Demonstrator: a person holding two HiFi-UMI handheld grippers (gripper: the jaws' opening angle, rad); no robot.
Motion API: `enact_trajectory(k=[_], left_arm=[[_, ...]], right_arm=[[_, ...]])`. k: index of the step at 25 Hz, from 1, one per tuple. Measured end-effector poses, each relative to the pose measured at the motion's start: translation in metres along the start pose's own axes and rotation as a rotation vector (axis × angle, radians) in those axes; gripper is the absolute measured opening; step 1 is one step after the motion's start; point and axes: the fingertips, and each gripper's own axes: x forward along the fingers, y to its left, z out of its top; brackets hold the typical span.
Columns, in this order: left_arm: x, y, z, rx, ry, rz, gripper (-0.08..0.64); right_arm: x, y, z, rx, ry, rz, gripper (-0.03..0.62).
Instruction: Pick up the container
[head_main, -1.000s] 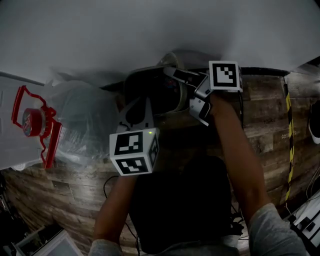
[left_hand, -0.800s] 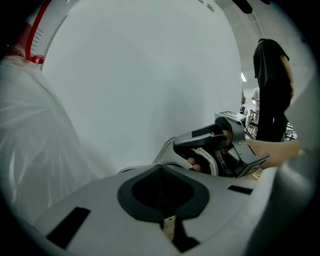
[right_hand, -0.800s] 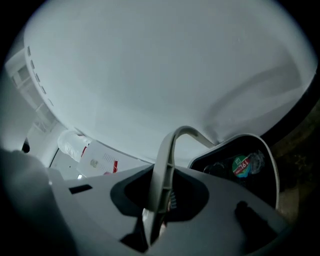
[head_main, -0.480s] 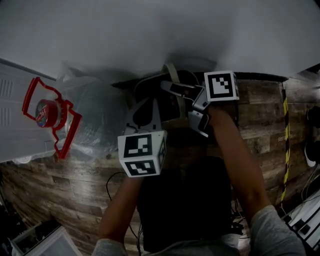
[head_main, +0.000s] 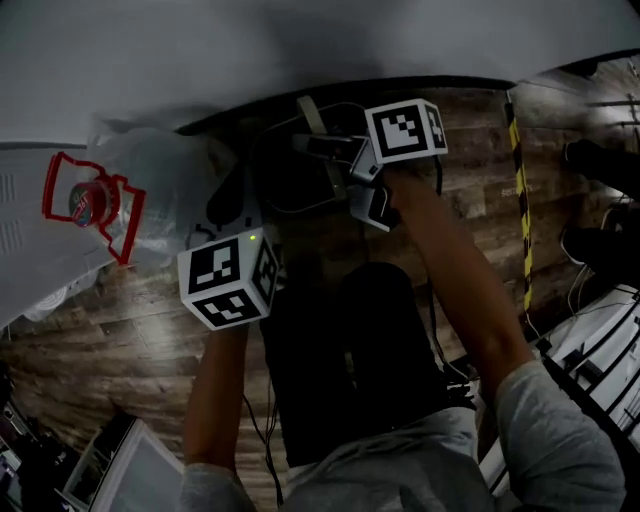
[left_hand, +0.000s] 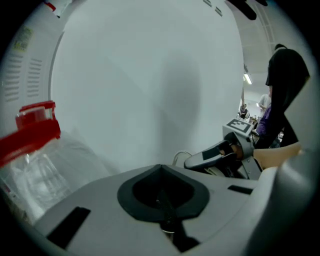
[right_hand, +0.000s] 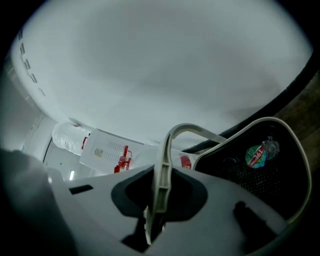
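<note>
The container is a dark basket (head_main: 290, 178) with a pale rim and a pale hoop handle (head_main: 312, 118). My right gripper (head_main: 308, 143) is shut on that handle. Its jaws have just been closing, and the handle strip (right_hand: 162, 165) now stands pinched between the right gripper's (right_hand: 156, 212) pads. Beyond them lies the basket (right_hand: 260, 167), with a round sticker inside. My left gripper (head_main: 226, 208) hovers at the basket's left with its cube toward me. Its dark pads (left_hand: 150, 192) meet with nothing clearly between them. The right gripper (left_hand: 215, 156) also shows in the left gripper view.
A clear plastic jug with a red cap and red handle (head_main: 88, 200) lies in a plastic bag left of the basket, against a big white surface (head_main: 300, 50). The floor (head_main: 120, 340) is wood-patterned. Yellow-black tape (head_main: 520, 200) and dark shoes (head_main: 600, 160) are at the right.
The right jaws closed on the basket's handle. Both grippers and the basket have shifted up and left in the head view. The red-capped jug sits lower at the left.
</note>
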Motion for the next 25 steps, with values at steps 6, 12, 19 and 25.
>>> enact_trajectory(k=[6,12,19,25], left_arm=[[-0.060,-0.031,0.057,0.001,0.074,-0.005,0.014],[-0.143,-0.075,0.164,0.049,0.079,-0.014,0.014],[-0.196,-0.064,0.245,0.043,0.098,-0.028,0.014],[-0.244,-0.062,0.297,0.039,0.084,-0.042,0.014]], right_arm=[[-0.071,0.069,0.001,0.039,-0.003,-0.076,0.048],[-0.157,0.193,0.038,0.047,-0.074,-0.077,0.048],[-0.178,0.287,0.061,0.075,-0.098,-0.091,0.048],[-0.203,0.365,0.075,0.087,-0.146,-0.094,0.048]])
